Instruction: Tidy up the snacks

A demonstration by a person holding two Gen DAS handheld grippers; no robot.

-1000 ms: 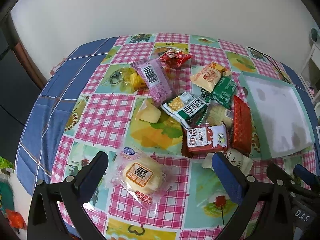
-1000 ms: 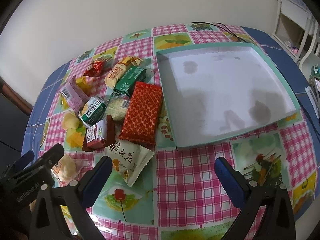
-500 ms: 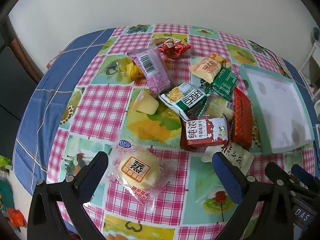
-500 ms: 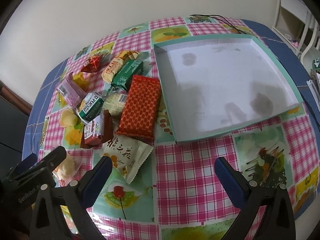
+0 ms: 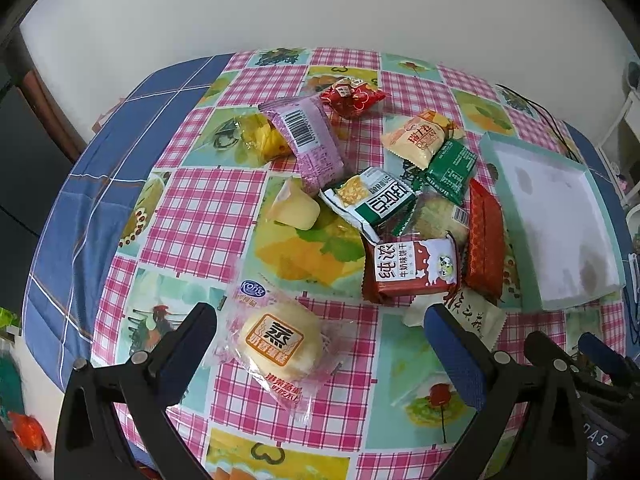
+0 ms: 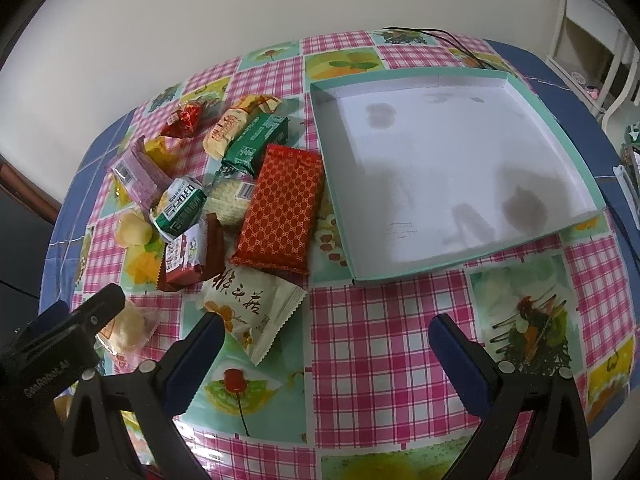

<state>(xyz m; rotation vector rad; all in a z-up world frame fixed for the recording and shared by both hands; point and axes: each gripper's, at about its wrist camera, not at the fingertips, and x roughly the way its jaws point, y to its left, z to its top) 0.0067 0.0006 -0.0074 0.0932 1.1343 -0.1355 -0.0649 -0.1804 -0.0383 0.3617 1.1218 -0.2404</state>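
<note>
Soft, even daylight, fairly bright. Both views are sharp in the middle, with strong fisheye bending and dark corners. Faint glare sits on the glossy snack wrappers [image 5: 280,340]; soft grey shadows mark the white tray [image 6: 440,152].

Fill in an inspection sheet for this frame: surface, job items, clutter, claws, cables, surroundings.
Surface: pink-checked fruit-print tablecloth on a table.
Job items: shallow teal-rimmed white cardboard box, nothing in it; wrapped snacks piled beside it, including a flat red gold-patterned packet, a cream packet with black calligraphy and a clear-wrapped round bun.
Clutter: nothing seen.
Claws: left claw open, straddling the bun; right claw open, holding nothing.
Cables: thin black cable at far table edge.
Surroundings: plain white wall.
</note>
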